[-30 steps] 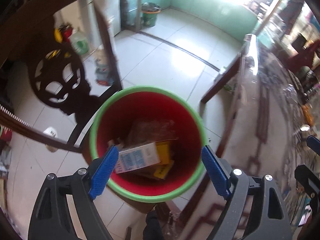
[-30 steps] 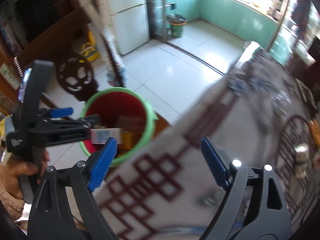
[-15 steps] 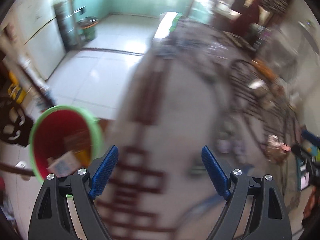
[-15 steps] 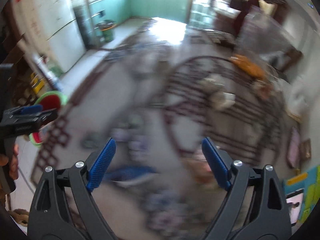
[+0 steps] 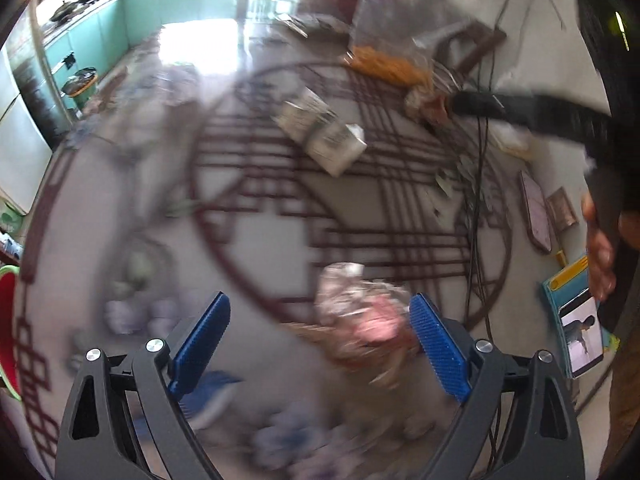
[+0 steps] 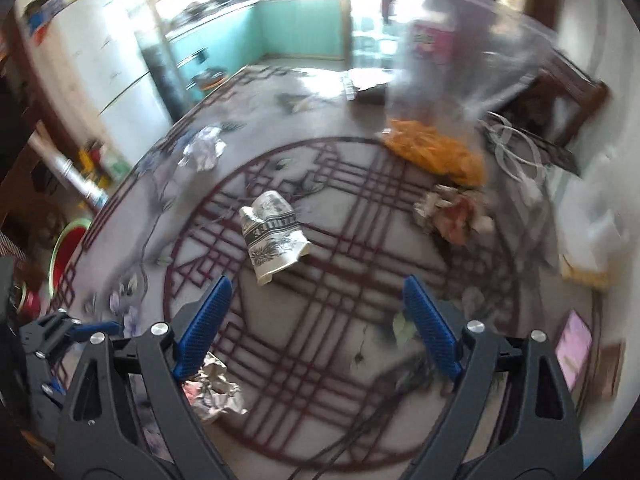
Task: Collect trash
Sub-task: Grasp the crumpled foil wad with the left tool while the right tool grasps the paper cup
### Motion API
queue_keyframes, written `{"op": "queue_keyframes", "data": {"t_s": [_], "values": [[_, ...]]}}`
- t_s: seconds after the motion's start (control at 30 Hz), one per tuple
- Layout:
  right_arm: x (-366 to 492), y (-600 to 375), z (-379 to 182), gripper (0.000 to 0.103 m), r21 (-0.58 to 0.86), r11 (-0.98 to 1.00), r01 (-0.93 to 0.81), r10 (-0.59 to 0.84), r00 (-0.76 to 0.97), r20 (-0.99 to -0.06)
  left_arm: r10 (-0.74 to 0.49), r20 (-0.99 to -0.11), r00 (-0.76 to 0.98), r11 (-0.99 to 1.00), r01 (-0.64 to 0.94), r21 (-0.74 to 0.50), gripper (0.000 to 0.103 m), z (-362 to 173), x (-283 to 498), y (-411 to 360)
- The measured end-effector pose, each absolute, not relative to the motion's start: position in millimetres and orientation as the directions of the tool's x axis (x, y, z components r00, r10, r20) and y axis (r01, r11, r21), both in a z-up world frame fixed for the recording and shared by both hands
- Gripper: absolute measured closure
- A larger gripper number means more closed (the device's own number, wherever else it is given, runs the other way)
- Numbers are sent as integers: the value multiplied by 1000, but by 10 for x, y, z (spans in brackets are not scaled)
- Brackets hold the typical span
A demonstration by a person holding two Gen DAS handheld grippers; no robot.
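On the patterned table, I am seeing both grippers, left (image 5: 320, 340) and right (image 6: 316, 324), gaping empty; only the right view is showing the crushed printed carton (image 6: 274, 236) sharply, crumpled paper wad (image 6: 214, 390) beside its finger.

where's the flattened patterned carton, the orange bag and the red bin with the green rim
flattened patterned carton (image 6: 274, 236), right wrist view, middle of its printed face
orange bag (image 6: 436, 152), right wrist view, centre of the crumpled plastic
red bin (image 6: 66, 246), right wrist view, green rim at the table edge
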State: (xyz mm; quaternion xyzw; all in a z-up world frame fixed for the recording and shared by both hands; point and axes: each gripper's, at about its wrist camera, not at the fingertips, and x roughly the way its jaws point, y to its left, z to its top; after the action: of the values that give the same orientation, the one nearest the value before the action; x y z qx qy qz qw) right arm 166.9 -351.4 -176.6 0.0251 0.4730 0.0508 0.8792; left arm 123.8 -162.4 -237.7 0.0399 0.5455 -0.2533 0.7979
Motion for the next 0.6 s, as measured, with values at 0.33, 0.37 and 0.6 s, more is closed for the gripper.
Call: {"op": "queue_keyframes", "data": {"t_s": [0.33, 0.37, 0.6], "values": [[2243, -3372, -2270, 16, 199, 972, -127, 236, 473, -849, -304, -930, 205, 905, 368, -214, 52, -2678, 1344, -1657], [2295, -3342, -2324, 16, 197, 972, -127, 234, 464, -855, -288, -931, 225, 915, 351, -198, 52, -2649, 1354, -1580], [2524, -3127, -2621, 13, 153, 981, -121, 190, 431, -882, -184, -922, 340, 982, 95, -161, 51, -2369, 1463, -855]]}}
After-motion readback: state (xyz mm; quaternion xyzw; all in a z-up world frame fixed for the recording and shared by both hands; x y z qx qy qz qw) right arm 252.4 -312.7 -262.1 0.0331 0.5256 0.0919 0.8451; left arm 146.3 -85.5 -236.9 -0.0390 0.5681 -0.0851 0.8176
